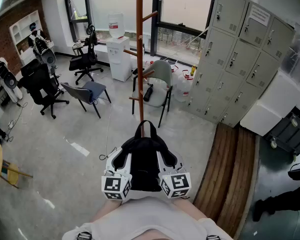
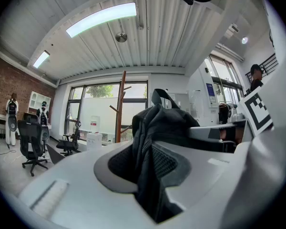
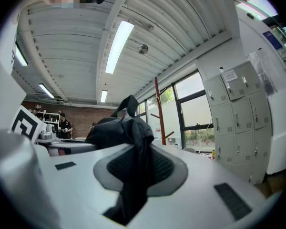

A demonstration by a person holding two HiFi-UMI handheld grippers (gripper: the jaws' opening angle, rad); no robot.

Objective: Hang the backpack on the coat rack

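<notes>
A black backpack (image 1: 145, 160) hangs between my two grippers in front of my body, its top loop (image 1: 145, 126) pointing toward the rack. My left gripper (image 1: 121, 160) is shut on the backpack's left side fabric (image 2: 152, 161). Over on the other side, my right gripper (image 1: 169, 160) is shut on the bag's right side fabric (image 3: 136, 168). The wooden coat rack (image 1: 139, 54) stands upright a few steps ahead, with bare pegs sticking out at several heights. It also shows as a brown pole, the coat rack (image 2: 120, 106), in the left gripper view and the coat rack (image 3: 159, 111) in the right gripper view.
A grey chair (image 1: 157, 86) stands right behind the rack's base. Black office chairs (image 1: 42, 86) and a water dispenser (image 1: 118, 49) are to the left. Grey lockers (image 1: 240, 54) line the right side, with a wooden bench (image 1: 227, 169) at my right.
</notes>
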